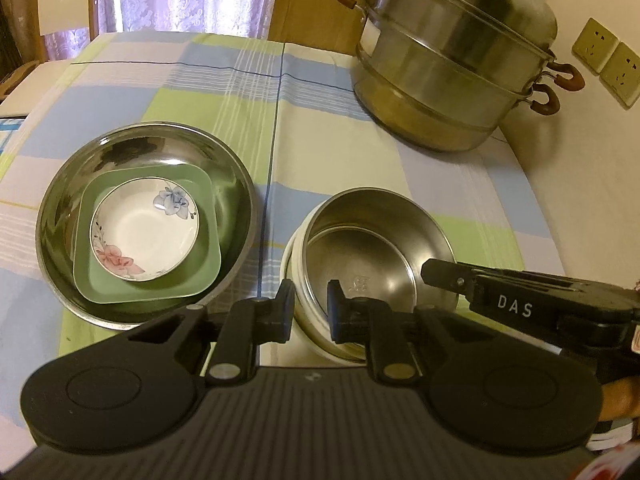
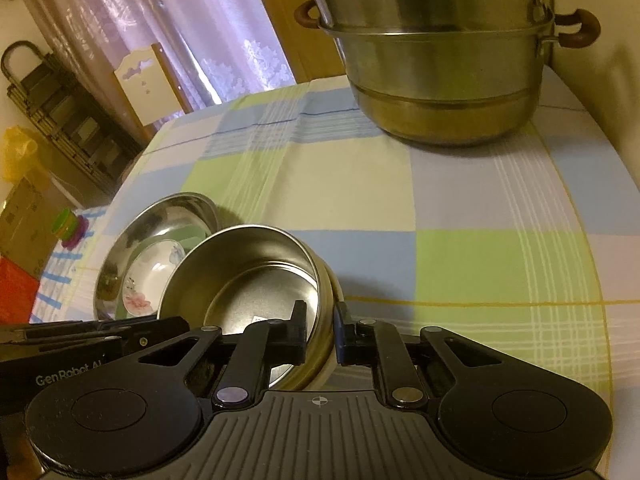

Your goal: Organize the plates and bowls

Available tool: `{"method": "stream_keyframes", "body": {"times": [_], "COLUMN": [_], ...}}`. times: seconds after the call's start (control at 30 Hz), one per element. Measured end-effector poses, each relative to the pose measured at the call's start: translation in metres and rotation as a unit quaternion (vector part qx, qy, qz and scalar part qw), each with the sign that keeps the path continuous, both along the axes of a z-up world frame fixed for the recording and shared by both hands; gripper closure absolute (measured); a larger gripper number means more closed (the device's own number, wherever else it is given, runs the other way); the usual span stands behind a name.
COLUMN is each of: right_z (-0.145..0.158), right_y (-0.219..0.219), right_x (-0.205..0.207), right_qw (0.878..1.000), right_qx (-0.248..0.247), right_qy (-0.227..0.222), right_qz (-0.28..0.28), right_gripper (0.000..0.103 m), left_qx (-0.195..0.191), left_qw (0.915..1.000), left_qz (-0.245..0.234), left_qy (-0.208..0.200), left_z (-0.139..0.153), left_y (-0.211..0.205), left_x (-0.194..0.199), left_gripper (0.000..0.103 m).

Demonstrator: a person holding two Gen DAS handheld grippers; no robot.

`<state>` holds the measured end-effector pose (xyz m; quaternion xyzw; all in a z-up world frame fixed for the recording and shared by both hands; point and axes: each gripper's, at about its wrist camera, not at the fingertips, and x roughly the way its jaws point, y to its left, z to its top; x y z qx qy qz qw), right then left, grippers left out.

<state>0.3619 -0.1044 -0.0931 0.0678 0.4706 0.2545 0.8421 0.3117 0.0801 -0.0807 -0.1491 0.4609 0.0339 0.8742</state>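
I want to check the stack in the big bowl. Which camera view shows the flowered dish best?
The left wrist view shows it best: the flowered dish is seen whole from above, resting on the green square plate inside the large steel bowl. In the right wrist view, the small steel bowl hides part of the dish.

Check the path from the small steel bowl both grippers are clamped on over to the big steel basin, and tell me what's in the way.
Nothing stands between them: only bare checked tablecloth separates the small steel bowl from the big steel basin. The basin already holds a green square plate and a floral dish, so the bowl would land on those.
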Motion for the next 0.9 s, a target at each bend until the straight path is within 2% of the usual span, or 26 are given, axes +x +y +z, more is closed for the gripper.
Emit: {"method": "stream_keyframes", "body": {"times": [0.13,0.47,0.6,0.7,0.9], "right_z": [0.003,0.010,0.009,0.000,-0.011], "right_y": [0.002,0.006,0.010,0.014,0.019], "right_x": [0.002,0.001,0.007,0.012,0.018], "right_qw": [1.000,1.000,0.999,0.999,0.998], "right_qx": [-0.005,-0.023,-0.032,-0.038,-0.046], "right_qy": [0.003,-0.010,-0.006,0.013,0.035], "right_qz": [0.000,0.015,0.018,0.015,-0.015], "right_gripper": [0.089,0.089,0.073,0.073,0.073], "left_qx": [-0.012,-0.015,-0.015,-0.025,-0.016], "left_qw": [0.9999,0.9998,0.9995,0.9992,0.9989], "left_qz": [0.003,0.006,0.016,0.017,0.026], "left_qy": [0.007,0.014,0.021,0.027,0.035], "left_z": [-0.002,-0.003,-0.006,-0.010,-0.017], "left_y": [0.004,0.008,0.012,0.013,0.013], "left_x": [0.002,0.005,0.010,0.016,0.026], "left_gripper": [0.088,0.088,0.084,0.084,0.084]}}
